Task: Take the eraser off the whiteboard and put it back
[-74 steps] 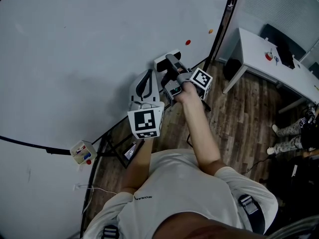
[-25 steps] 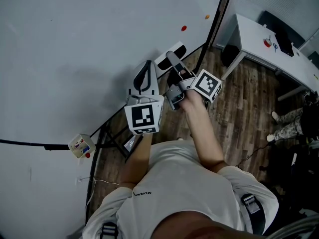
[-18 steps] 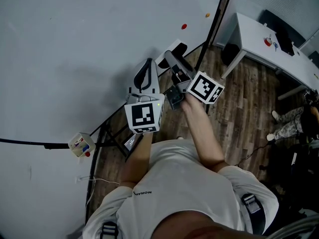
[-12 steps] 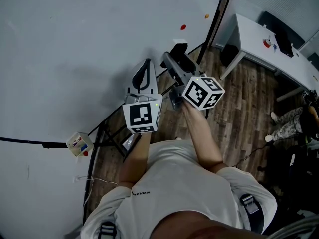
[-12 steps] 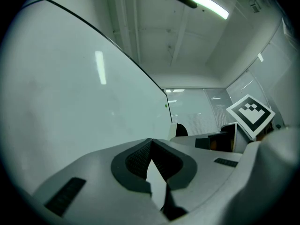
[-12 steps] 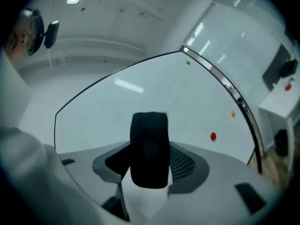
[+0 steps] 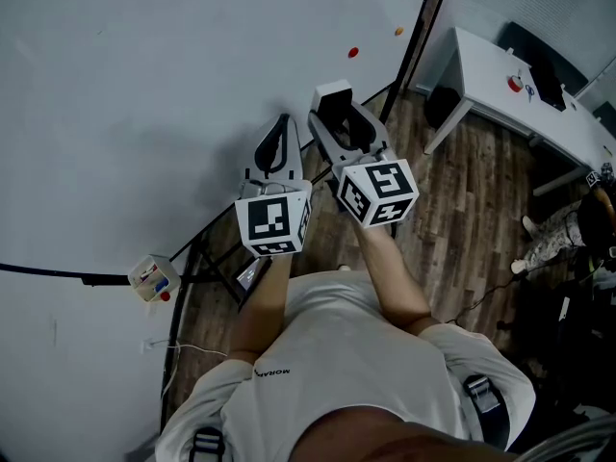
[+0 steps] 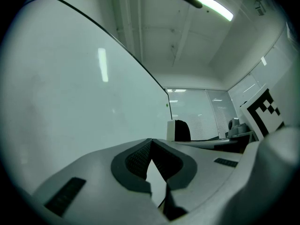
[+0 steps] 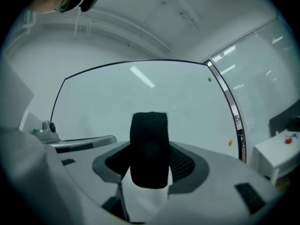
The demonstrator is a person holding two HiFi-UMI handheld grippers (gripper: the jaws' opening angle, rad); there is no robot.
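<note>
Black felt faces the camera in the right gripper view: the eraser stands upright between the jaws of your right gripper. Both pads press on its sides, so the fingers are clamped on it. Its pale body shows from above in the head view, sticking out past the jaw tips. You hold it in front of the lower right part of the whiteboard, near the dark frame, and no view lets you tell whether it touches the board.

Your left gripper is just beside the right one, on its left, and points at the same board. Its fingers are together at the tips with nothing between them.

On the board above the eraser sits a red magnet, and an orange magnet lies further up by the frame. A small box with coloured bits in it hangs at the board's lower edge, well apart from both grippers. To your right a white desk stands on the wooden floor
</note>
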